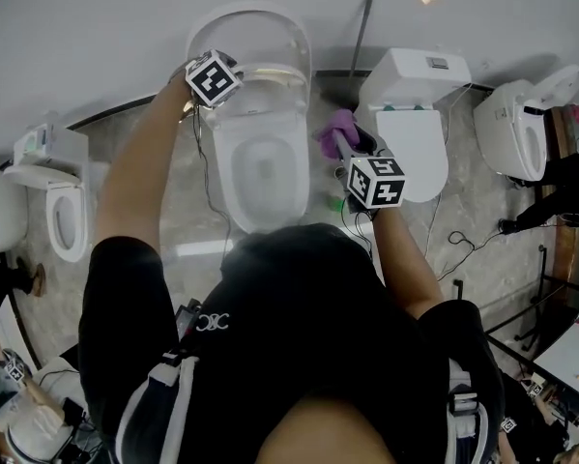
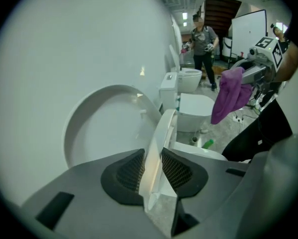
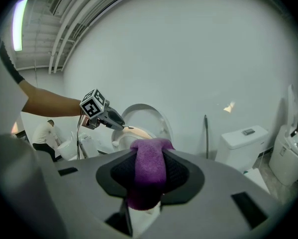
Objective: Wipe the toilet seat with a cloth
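Clenched, the left claw point(image 2: 152, 172) pinches the seat point(image 2: 161, 131) by its thin edge at the back of the toilet point(image 1: 223, 177). The seat is tilted up off the bowl, and the lid point(image 2: 101, 128) stands against the wall behind it. The seat looks like rigid, smooth, hinged plastic, probably light to swing but slippery, so the rim edge seems the right hold, with nothing forced. Just right of the toilet, the right claw point(image 3: 149, 176) grasps the cloth point(image 3: 149, 156), a purple bunch hanging loose. Soft and limp, it should drape over the seat. Held at its bunched middle, enough hangs free to wipe.
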### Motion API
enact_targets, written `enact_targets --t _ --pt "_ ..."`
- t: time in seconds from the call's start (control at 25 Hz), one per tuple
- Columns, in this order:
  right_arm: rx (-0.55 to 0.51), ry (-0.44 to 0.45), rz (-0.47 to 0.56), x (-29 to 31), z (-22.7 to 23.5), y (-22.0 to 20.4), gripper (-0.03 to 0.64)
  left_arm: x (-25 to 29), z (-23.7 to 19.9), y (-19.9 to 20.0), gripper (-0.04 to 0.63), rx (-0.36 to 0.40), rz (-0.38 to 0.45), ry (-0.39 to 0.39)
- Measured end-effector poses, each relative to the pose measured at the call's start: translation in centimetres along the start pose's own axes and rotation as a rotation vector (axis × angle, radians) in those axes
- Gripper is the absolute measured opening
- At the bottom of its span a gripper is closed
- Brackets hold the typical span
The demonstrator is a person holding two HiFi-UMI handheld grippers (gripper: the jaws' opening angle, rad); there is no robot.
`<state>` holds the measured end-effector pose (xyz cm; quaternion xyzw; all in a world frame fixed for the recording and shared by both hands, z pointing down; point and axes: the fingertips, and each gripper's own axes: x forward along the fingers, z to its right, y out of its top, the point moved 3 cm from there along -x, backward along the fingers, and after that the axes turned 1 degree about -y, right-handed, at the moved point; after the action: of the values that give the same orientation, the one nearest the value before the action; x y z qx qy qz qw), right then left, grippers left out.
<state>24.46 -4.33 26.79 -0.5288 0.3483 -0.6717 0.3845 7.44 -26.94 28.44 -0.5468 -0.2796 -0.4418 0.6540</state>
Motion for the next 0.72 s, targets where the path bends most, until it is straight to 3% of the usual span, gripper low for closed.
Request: enact_targets --t 0.12,0.28,0.4,0.72 --pt "0.005 0.015 -0.009 0.1 -2.6 -1.1 0.12 -1.3 3.9 -1.2 0.109 0.001 0.012 -0.13" --pt "0.016 -0.002 -0.026 -0.5 -5.6 -3.0 0.12 -2.7 8.9 -3.8 0.109 0.021 0.006 -0.236" --pt "-0.006 -0.027 -0.026 -1.1 -7.5 -3.9 0.12 -3.5 12.6 -5.2 0.109 -0.024 0.06 -0.35" --pt "0.031 -0.039 -0.091 -3.2 -10.5 -8.0 0.12 -3.8 17.9 -9.0 0.067 -0.482 0.294 -0.477"
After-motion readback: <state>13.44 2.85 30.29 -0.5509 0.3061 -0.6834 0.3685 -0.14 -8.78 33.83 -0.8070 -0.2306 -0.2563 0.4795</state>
